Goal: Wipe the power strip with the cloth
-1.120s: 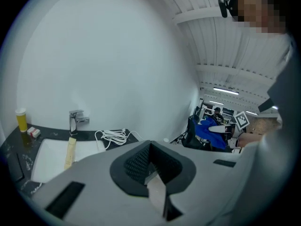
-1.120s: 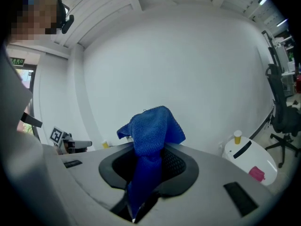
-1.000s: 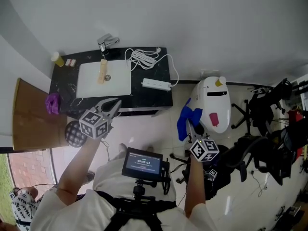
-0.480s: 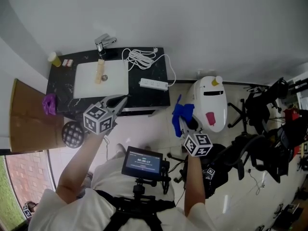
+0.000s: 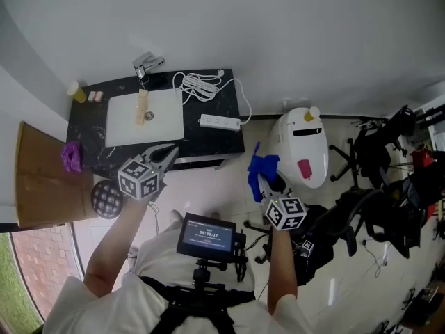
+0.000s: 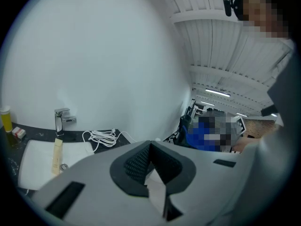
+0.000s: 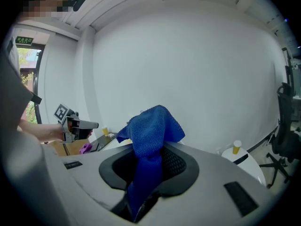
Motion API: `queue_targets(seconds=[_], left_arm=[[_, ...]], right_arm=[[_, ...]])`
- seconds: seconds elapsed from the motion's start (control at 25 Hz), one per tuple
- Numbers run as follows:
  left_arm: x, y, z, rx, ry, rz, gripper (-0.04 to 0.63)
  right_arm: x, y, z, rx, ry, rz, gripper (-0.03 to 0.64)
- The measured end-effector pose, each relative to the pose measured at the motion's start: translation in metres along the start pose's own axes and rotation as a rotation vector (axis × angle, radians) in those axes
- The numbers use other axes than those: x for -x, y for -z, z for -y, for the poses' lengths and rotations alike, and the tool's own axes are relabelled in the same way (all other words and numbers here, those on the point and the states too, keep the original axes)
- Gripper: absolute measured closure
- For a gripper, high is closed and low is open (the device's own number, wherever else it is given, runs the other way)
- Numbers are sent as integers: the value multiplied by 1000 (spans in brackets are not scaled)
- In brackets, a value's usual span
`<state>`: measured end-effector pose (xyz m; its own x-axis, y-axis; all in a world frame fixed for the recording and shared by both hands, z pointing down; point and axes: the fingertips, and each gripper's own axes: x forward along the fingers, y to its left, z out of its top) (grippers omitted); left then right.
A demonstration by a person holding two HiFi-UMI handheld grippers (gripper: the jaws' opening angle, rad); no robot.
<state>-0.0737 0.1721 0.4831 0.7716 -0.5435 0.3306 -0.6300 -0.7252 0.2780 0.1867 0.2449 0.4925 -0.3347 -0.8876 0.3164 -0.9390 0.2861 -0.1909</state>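
1. Head view. A black surface stands against a white wall. It carries a white basin, a tap and a coiled white cord. The white power strip lies flat on the surface's right part, between the basin and the right edge. My left hand-held gripper hangs just in front of the surface. My right hand-held gripper is off to the right over pale floor, carrying the blue cloth, well apart from the strip. A white rounded unit and office chairs crowd the right side. I judge the strip to be light, so a sideways wipe could slide it toward the edge or drag the cord unless something steadies it.

2. Left gripper view. The jaws meet at their tips with nothing between them. Beyond them I see the basin, tap and cord; the strip does not show here. The jaws would have to part before they could pin the strip down.

3. Right gripper view. The jaws are clamped on the cloth at a narrow waist. Most of the cloth bunches above them and a tail hangs below. The bunch blocks my sight ahead, so I may misjudge contact. With so thin a pinch, the cloth could pull free under drag.
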Motion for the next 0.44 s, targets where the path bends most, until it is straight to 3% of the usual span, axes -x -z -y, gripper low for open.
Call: queue_targets(seconds=[0.44], left_arm=[[-10, 5, 25, 7, 27, -11, 594]], right_arm=[[24, 4, 21, -21, 42, 8, 518]])
